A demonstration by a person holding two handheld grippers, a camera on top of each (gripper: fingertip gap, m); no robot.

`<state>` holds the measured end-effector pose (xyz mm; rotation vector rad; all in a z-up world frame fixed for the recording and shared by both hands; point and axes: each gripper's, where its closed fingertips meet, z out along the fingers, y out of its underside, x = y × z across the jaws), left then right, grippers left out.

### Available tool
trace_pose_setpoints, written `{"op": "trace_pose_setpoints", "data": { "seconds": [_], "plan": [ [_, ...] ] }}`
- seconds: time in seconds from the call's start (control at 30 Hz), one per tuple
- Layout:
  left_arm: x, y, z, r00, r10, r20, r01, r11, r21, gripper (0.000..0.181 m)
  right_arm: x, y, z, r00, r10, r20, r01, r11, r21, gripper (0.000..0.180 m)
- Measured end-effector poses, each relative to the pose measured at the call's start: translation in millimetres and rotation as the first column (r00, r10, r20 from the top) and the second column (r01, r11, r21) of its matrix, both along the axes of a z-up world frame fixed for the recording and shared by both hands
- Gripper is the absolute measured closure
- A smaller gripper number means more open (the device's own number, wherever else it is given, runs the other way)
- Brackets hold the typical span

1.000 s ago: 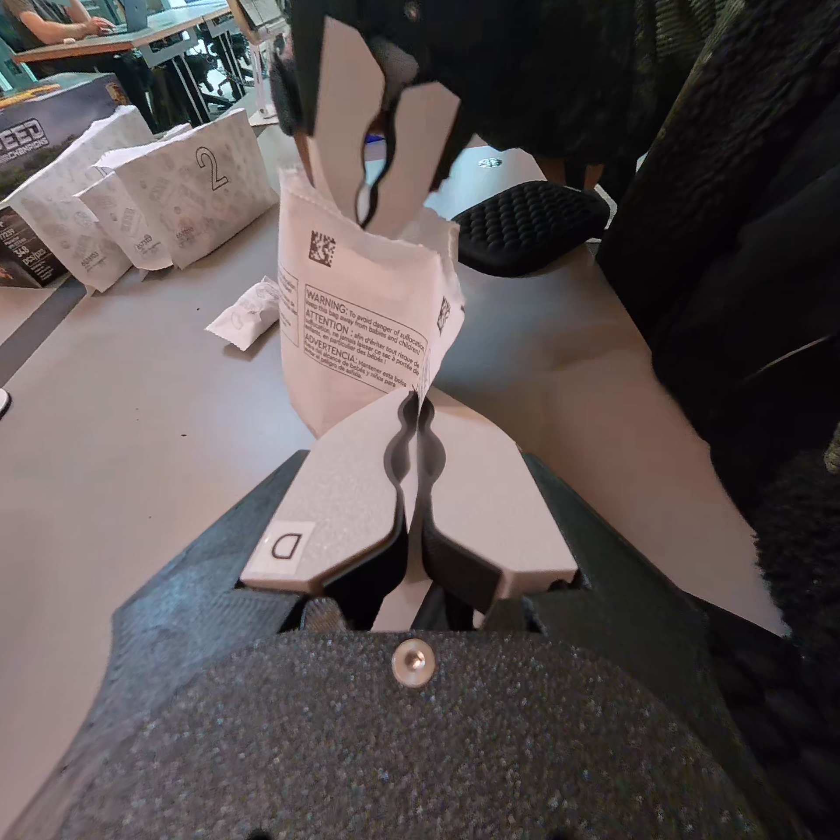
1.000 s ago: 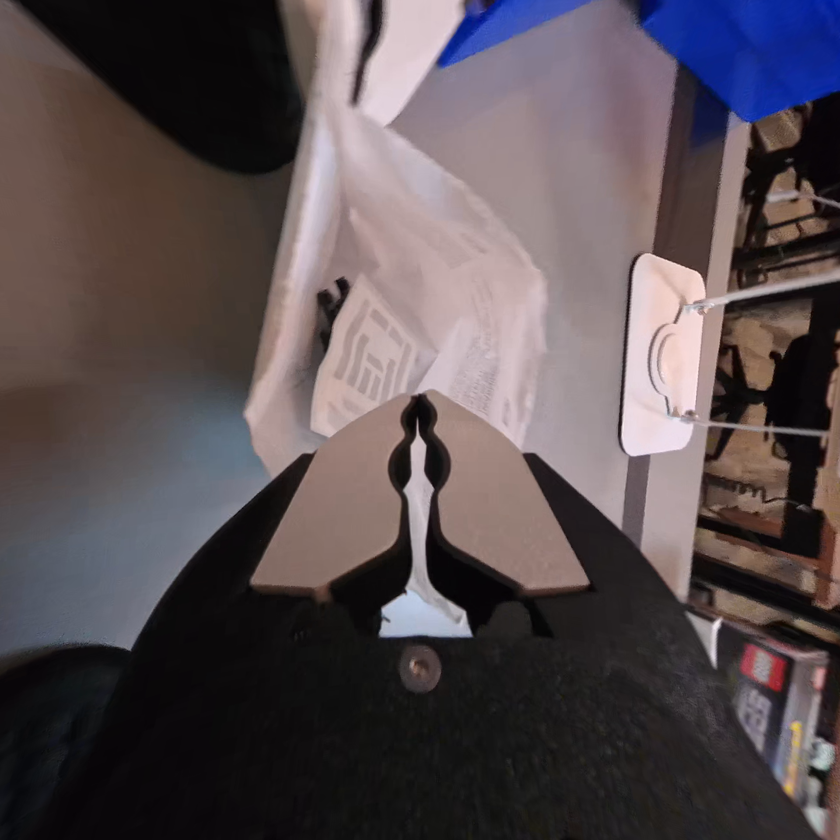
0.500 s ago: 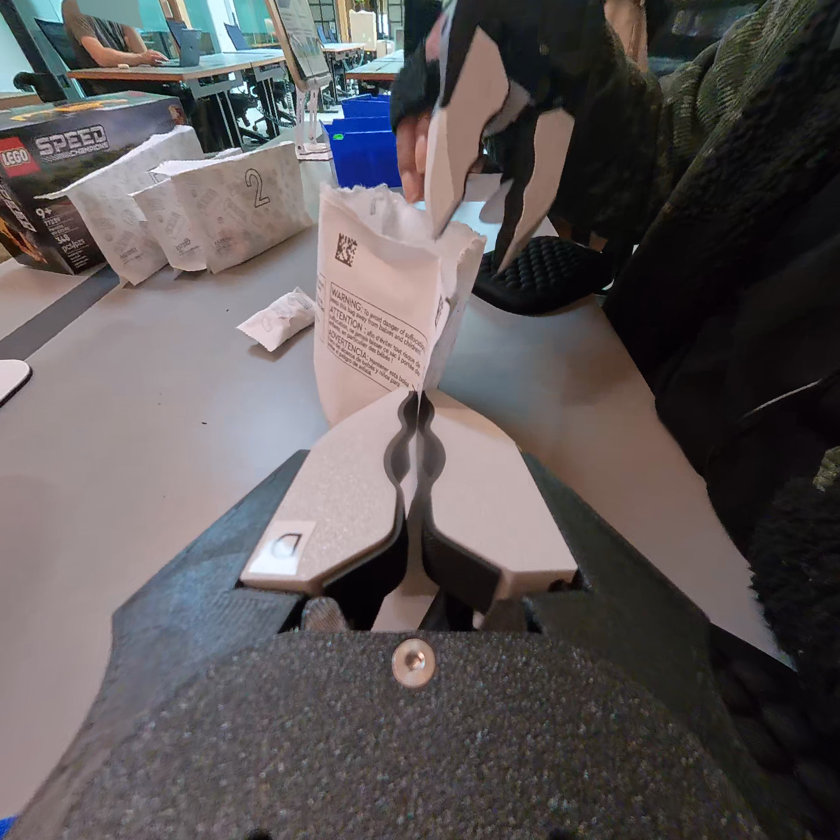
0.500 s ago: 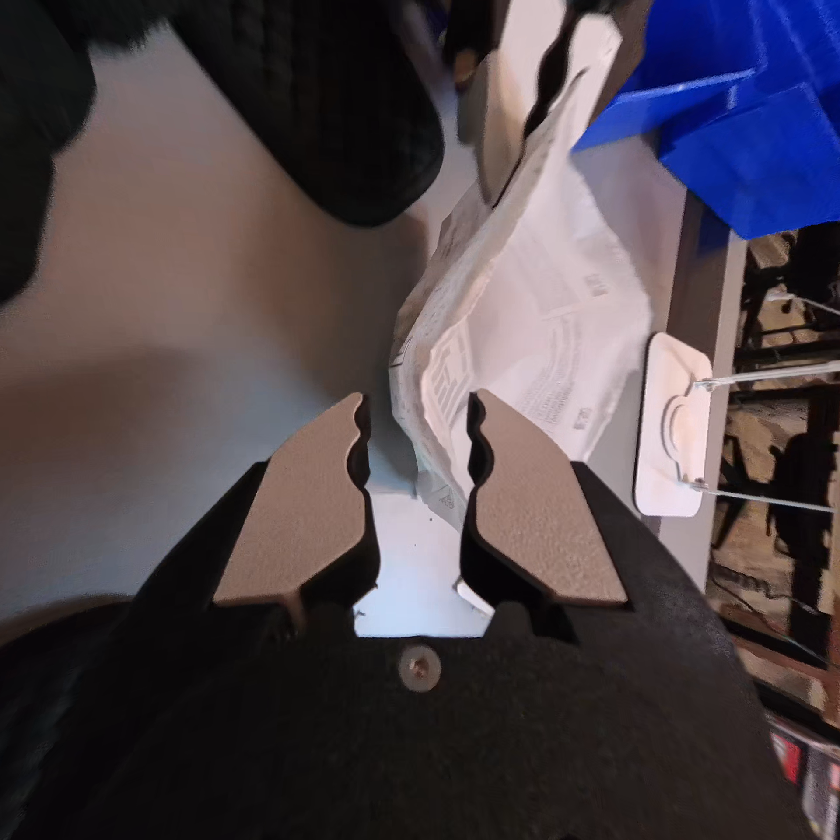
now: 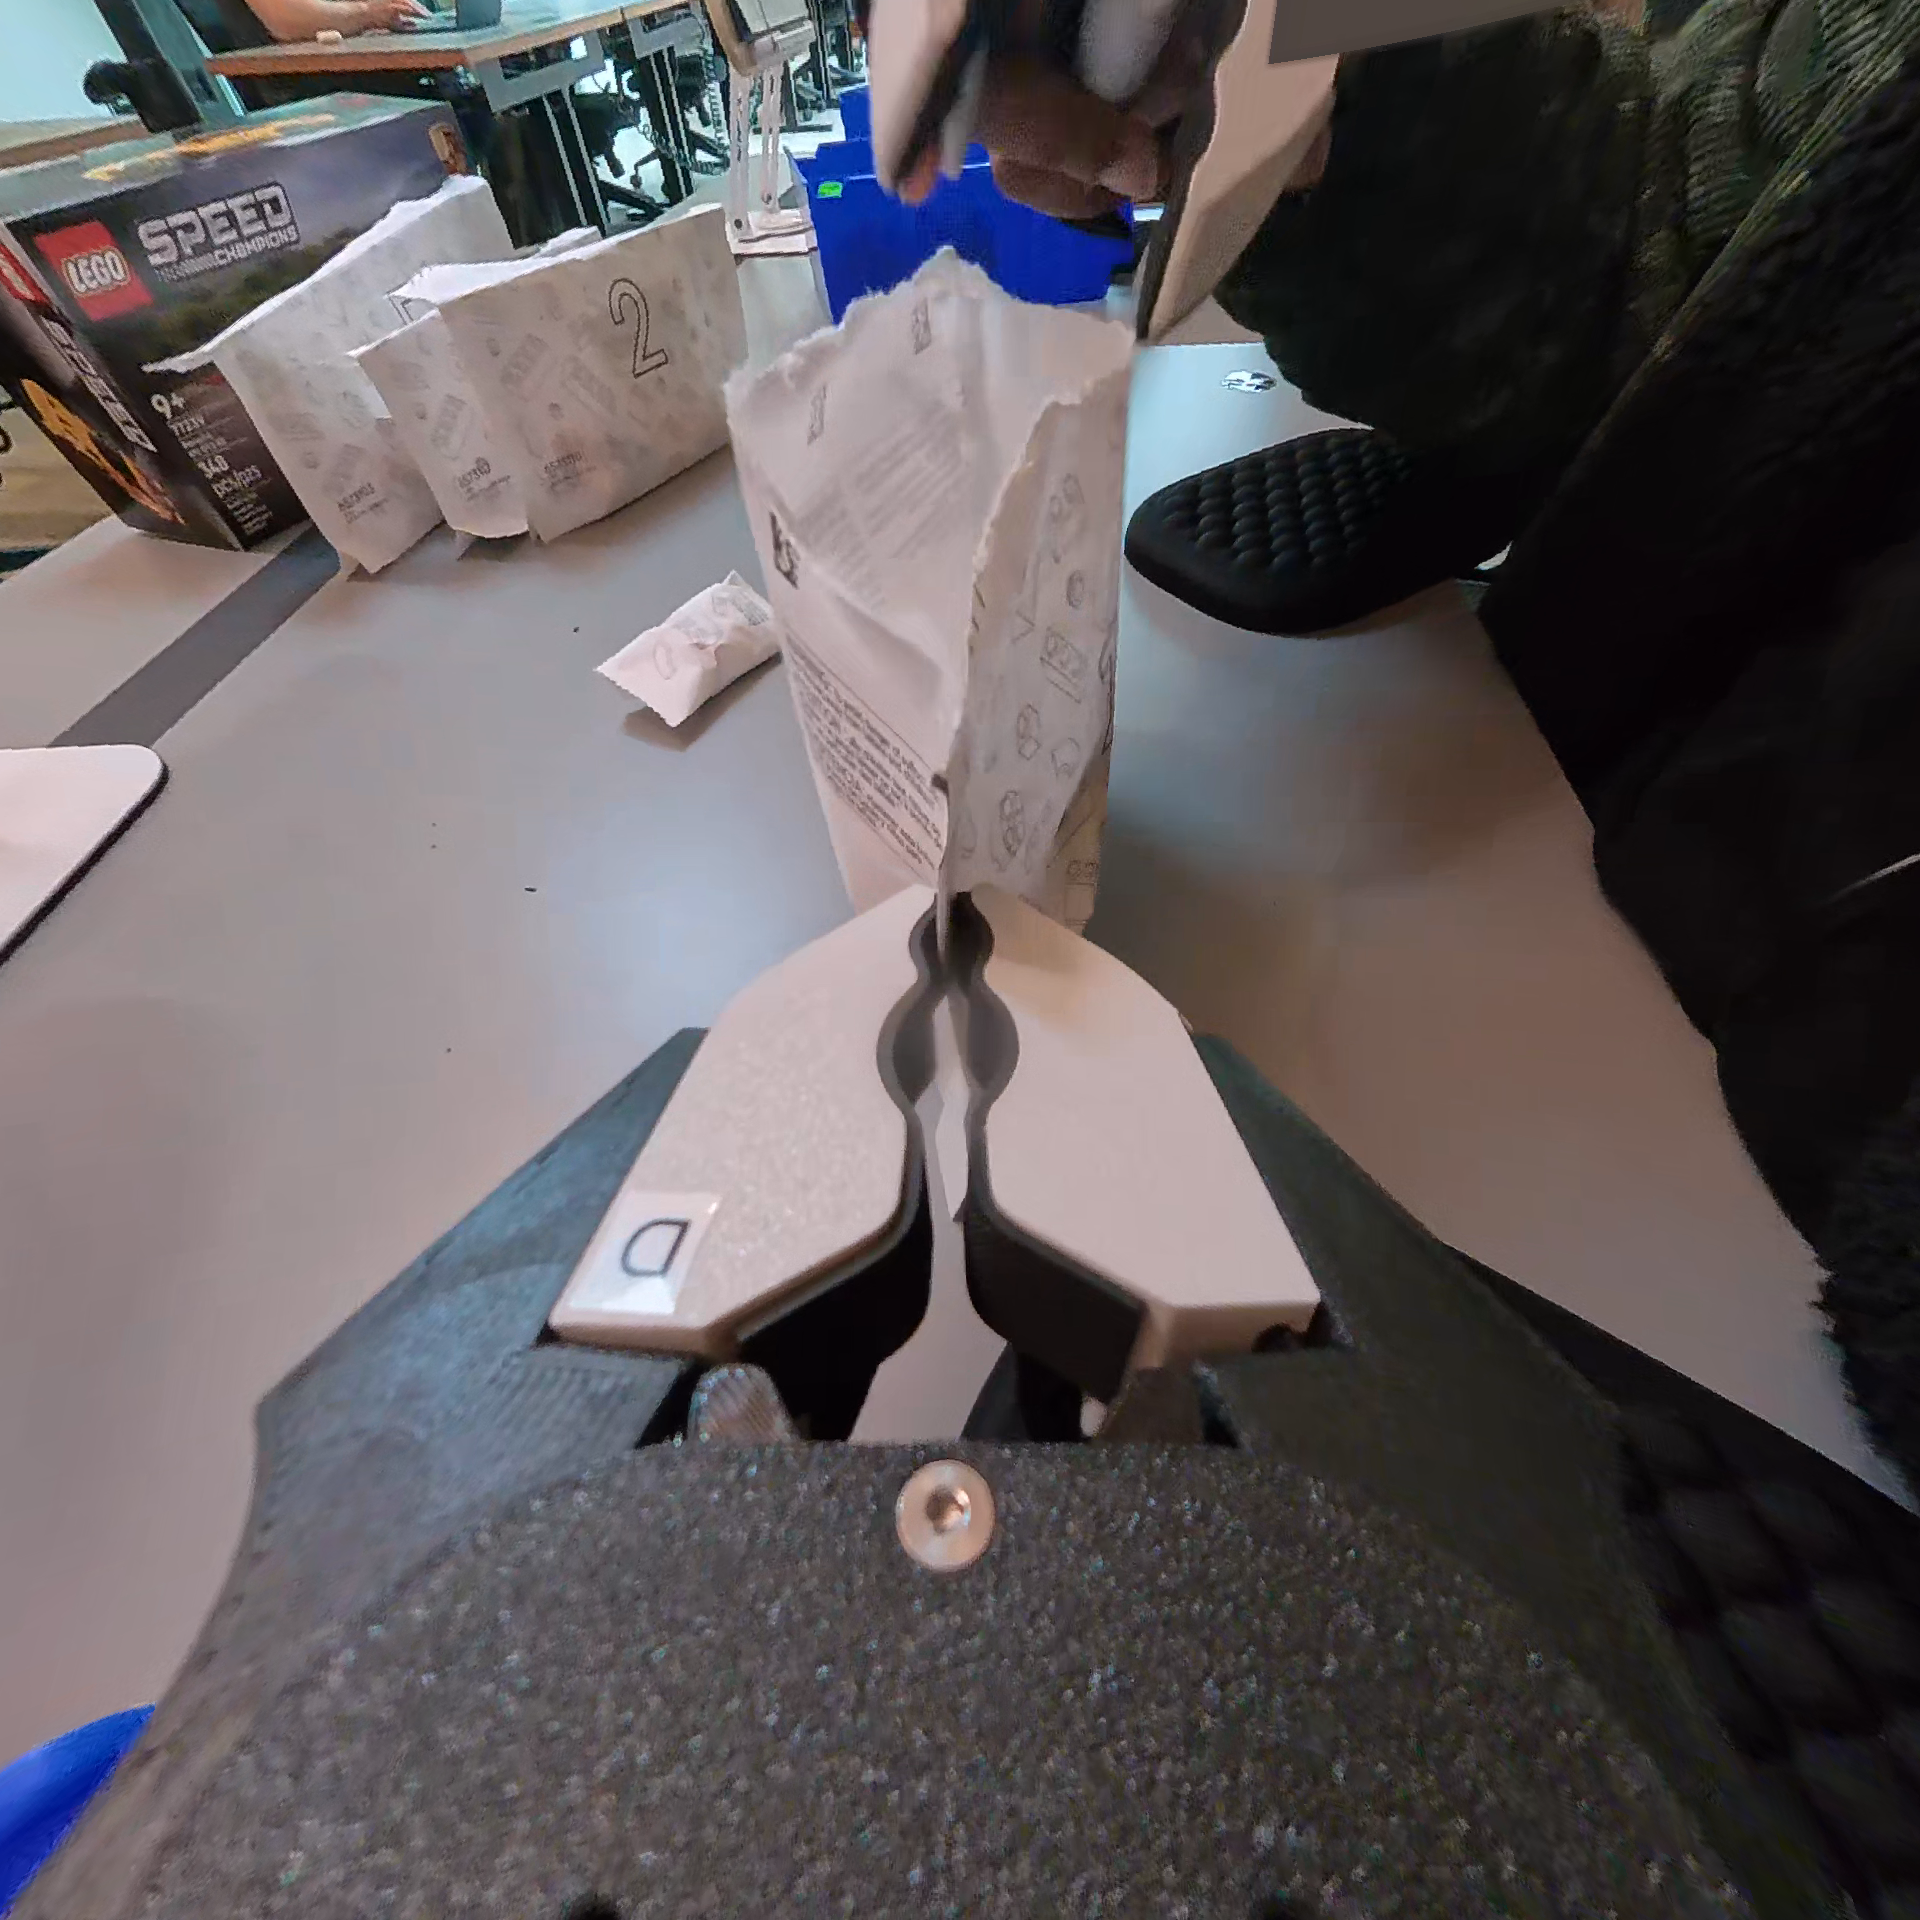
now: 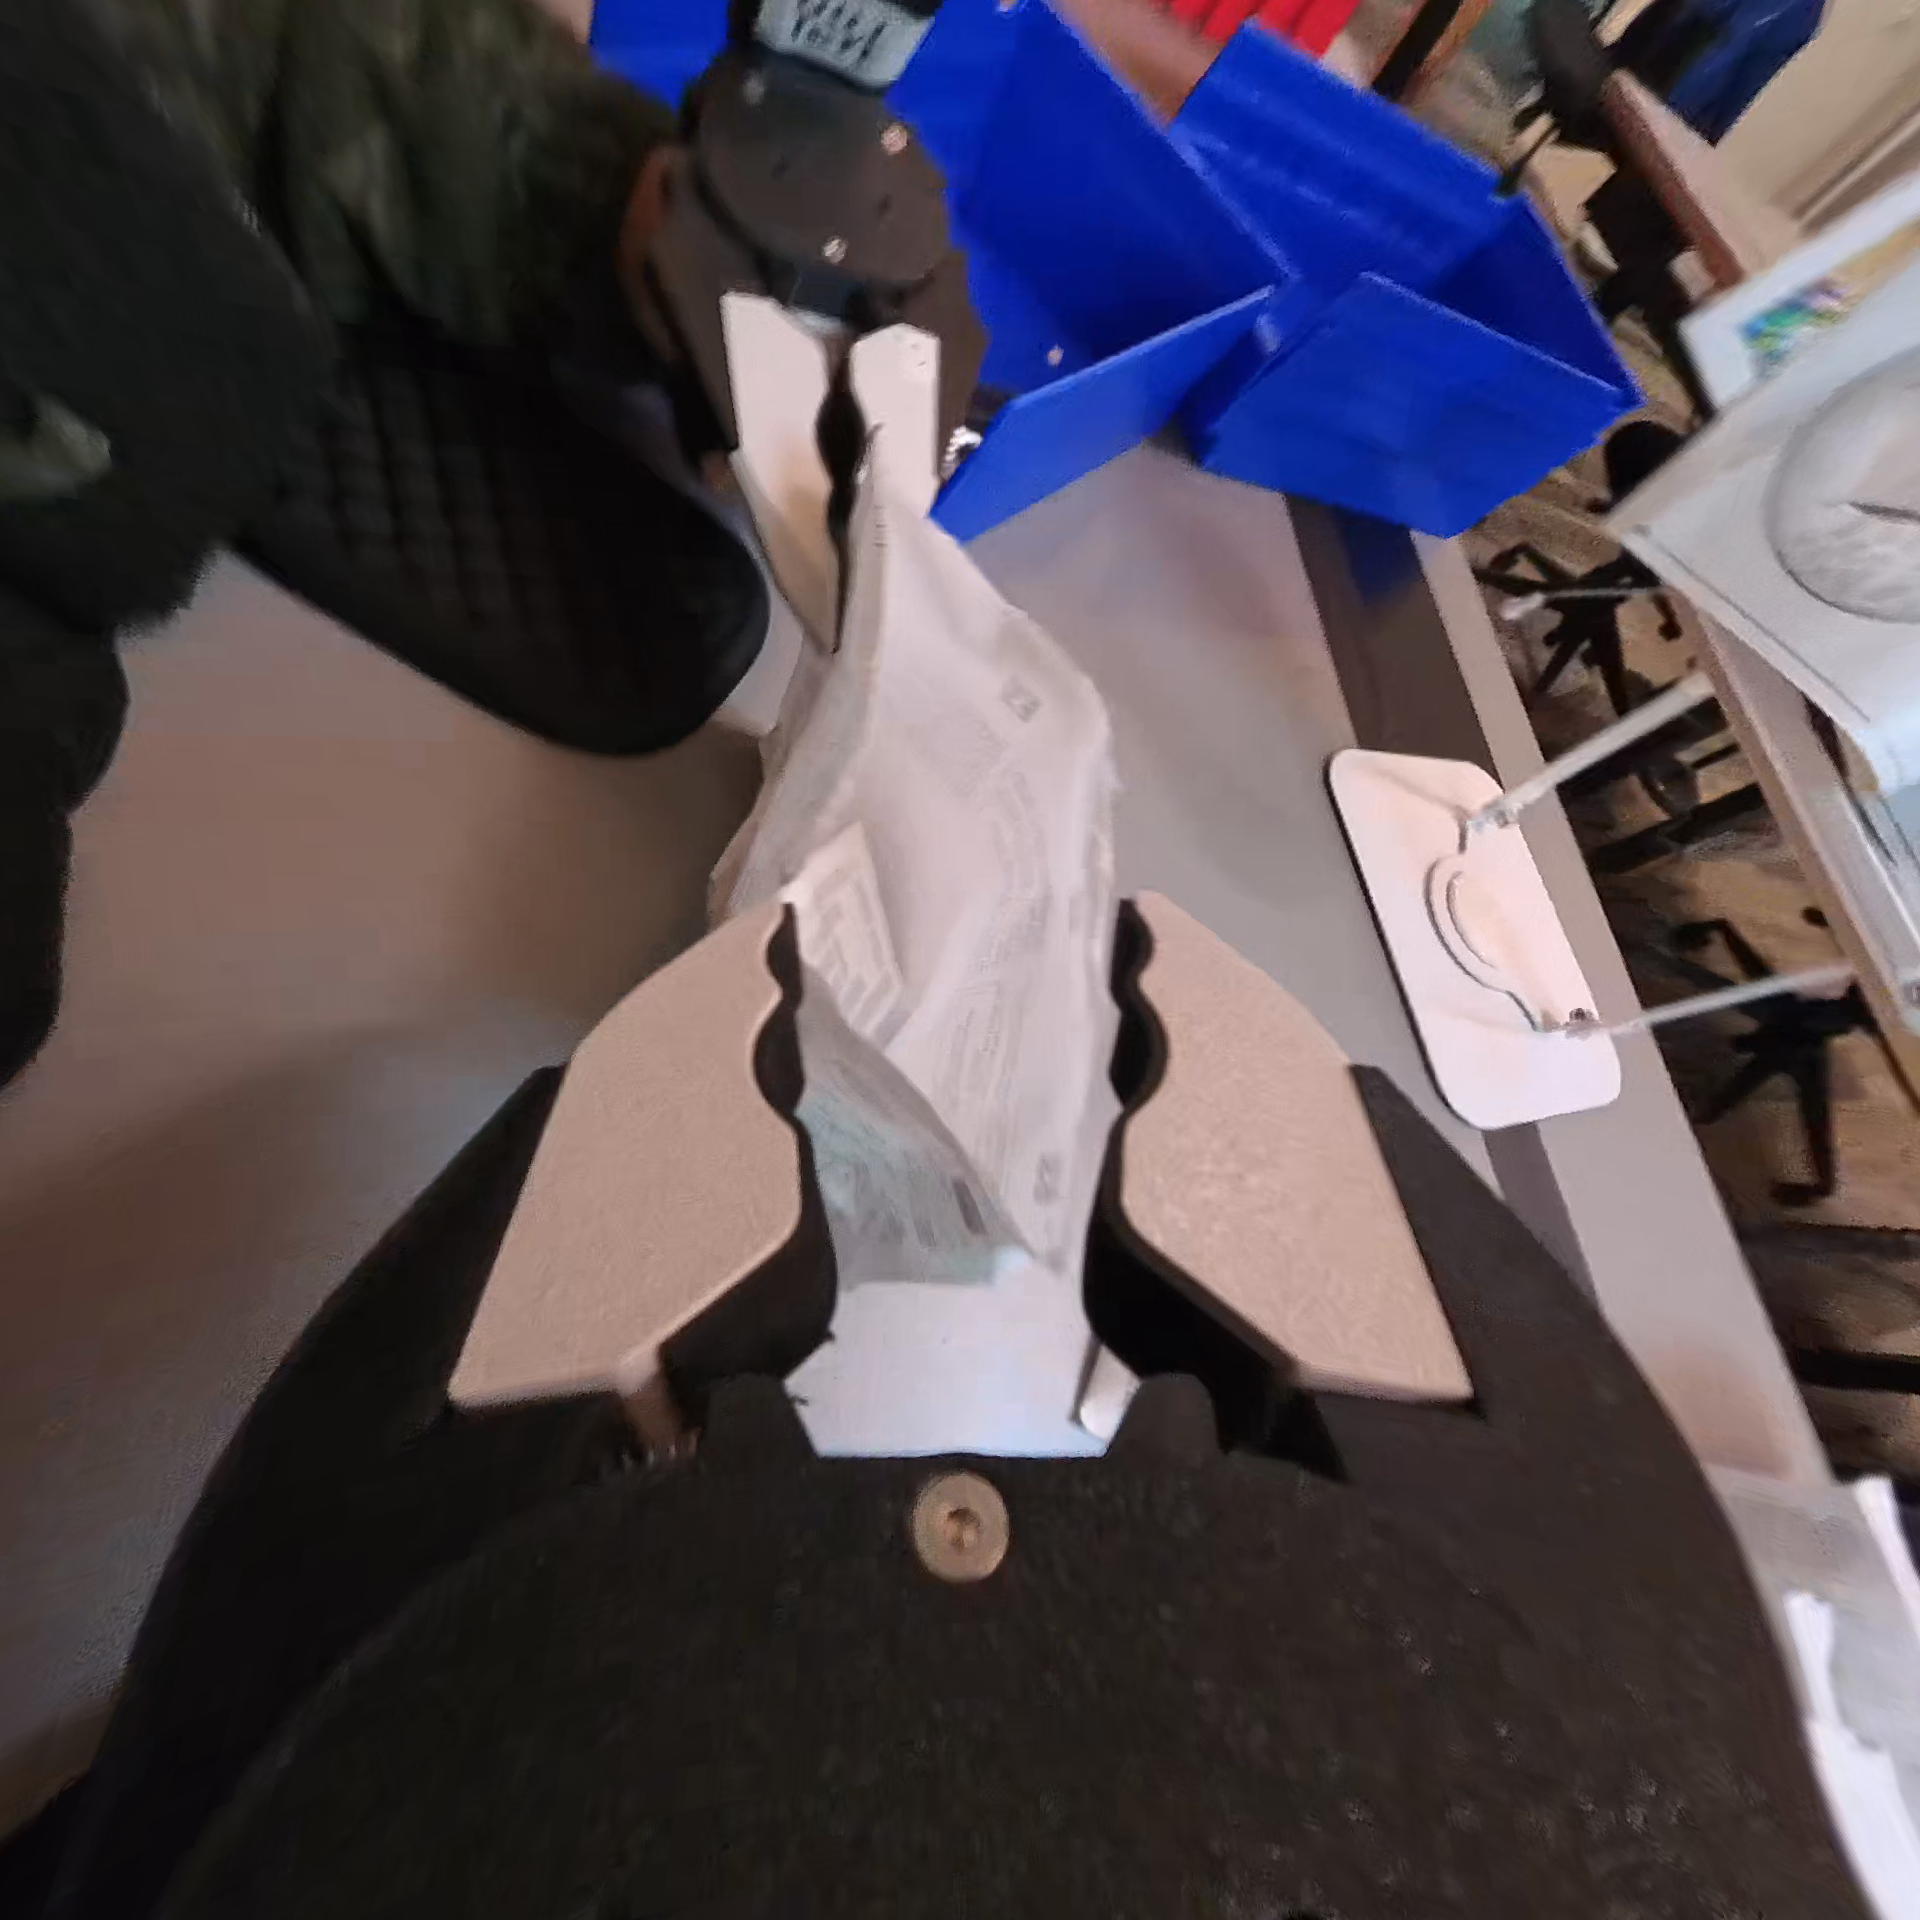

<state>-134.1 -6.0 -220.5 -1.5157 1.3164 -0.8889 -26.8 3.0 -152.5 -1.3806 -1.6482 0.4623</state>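
A white printed paper bag with a torn-open top stands on the grey table. My left gripper is shut on the bag's near side edge, low down. My right gripper hangs open just above the bag's torn mouth, with a hand behind it. In the right wrist view the right gripper is open, and the bag shows between its spread fingers. The left gripper pinches the bag's far end. What the bag holds is hidden.
A boxed toy set and several white paper bags stand at the back left. A small white packet lies behind the bag. A black padded rest, blue bins, a white stand base and a dark sleeve are near.
My right gripper has opened, let go of the bag's top and drawn back above it. The bag's mouth now gapes wider. My left gripper keeps its hold.
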Motion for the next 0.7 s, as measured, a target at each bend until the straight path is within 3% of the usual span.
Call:
{"op": "trace_pose_setpoints", "data": {
  "seconds": [0.03, 0.13, 0.2, 0.23, 0.33, 0.37, 0.47, 0.57, 0.7],
  "plan": [
    [-0.5, 0.3, -0.1, 1.0, 0.003, 0.0, -0.003, 1.0, -0.01, 0.181, 9.6, 7.8, 1.6, 0.999, -0.032, -0.027, 0.031, 0.999, -0.015, 0.114],
    [-0.7, 0.1, -0.2, 1.0, 0.001, 0.0, -0.001, 1.0, -0.016, 0.181, 38.7, 26.0, -16.1, 0.994, -0.082, -0.07, 0.072, 0.989, -0.131, 0.098],
    [-0.3, 0.3, -0.2, 1.0, 0.001, -0.002, -0.001, 1.0, -0.013, 0.181, 47.3, 26.8, -38.3, 0.994, -0.06, -0.09, 0.035, 0.966, -0.257, 0.098],
    [-0.2, 0.6, -0.2, 1.0, 0.002, -0.002, -0.002, 1.0, -0.015, 0.181, 48.2, 28.4, -51.0, 0.994, -0.056, -0.091, 0.027, 0.955, -0.294, 0.107],
    [0.2, 0.9, 0.3, 1.0, 0.004, 0.003, -0.004, 1.0, -0.018, 0.181, 40.1, 32.5, -81.4, 0.995, -0.043, -0.084, 0.013, 0.946, -0.325, 0.17],
    [0.2, 0.8, 0.2, 1.0, 0.005, 0.003, -0.005, 1.0, -0.024, 0.181, 36.1, 29.7, -81.3, 0.994, -0.015, -0.111, -0.022, 0.947, -0.319, 0.18],
    [-0.4, 1.7, 1.6, 1.0, 0.016, 0.009, -0.016, 1.0, -0.023, 0.178, 33.1, 26.2, -77.5, 0.993, 0.016, -0.116, -0.054, 0.941, -0.335, 0.18],
    [-4.8, 2.2, 17.1, 0.998, 0.04, 0.04, -0.039, 0.999, -0.018, 0.161, 36.2, 27.1, -79.3, 0.994, -0.003, -0.107, -0.034, 0.94, -0.339, 0.18],
    [-50.0, 20.9, 75.7, 0.959, 0.256, 0.121, -0.266, 0.961, 0.075, 0.154, 43.5, 33.4, -78.6, 0.994, -0.044, -0.102, 0.004, 0.935, -0.356, 0.18]
  ]
}}
